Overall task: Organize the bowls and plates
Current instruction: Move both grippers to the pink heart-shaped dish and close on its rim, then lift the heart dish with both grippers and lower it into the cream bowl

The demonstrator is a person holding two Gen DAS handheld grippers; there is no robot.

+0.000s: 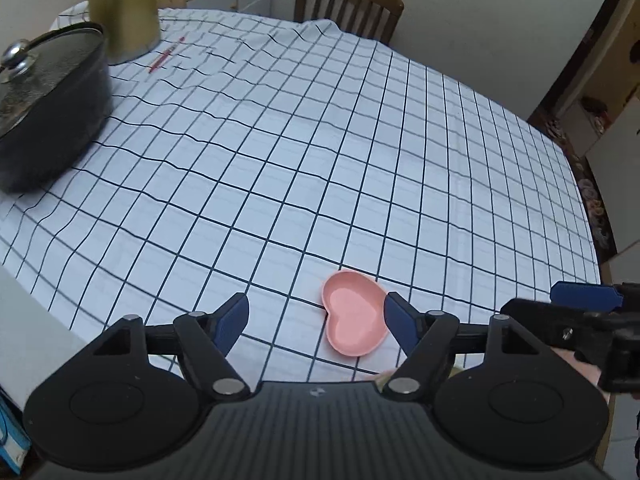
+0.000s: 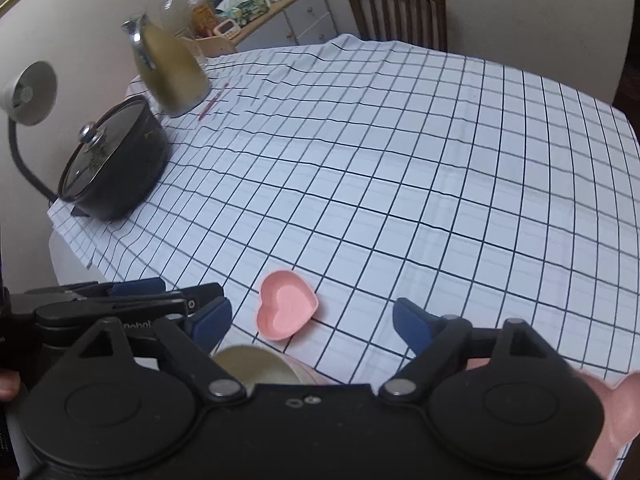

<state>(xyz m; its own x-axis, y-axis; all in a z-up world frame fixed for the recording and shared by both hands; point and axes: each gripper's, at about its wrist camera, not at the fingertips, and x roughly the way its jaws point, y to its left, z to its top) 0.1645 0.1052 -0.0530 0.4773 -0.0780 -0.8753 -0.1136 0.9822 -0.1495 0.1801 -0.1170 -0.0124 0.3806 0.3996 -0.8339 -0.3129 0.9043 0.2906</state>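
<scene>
The worktop (image 1: 320,140) is covered by a white cloth with a dark grid, wrinkled toward the far side. At its far left stand a black lidded pot (image 1: 48,112) and a tall yellowish kettle (image 1: 124,12); neither belongs to the task.

The left gripper (image 1: 316,322) hangs over the near edge with its fingers released and nothing between the pads. The right gripper (image 2: 312,320) sits just beside it, its fingers likewise spread wide and empty.

The task's visible item is a small pink heart-shaped dish (image 1: 354,314), resting flat on the cloth near the front edge, just ahead of both grippers and close by the left gripper's right-hand pad. A beige bowl (image 2: 256,366) shows partly beneath the right gripper, and a pink piece (image 2: 616,420) at the lower right corner is too cut off to identify.

Assessment of the dish: probably light, rigid plastic, shallow, with a smooth raised rim. Likely slippery; it may skate on the loose cloth. Best hold is across the rim at one lobe, one pad inside the wall and one outside.
</scene>
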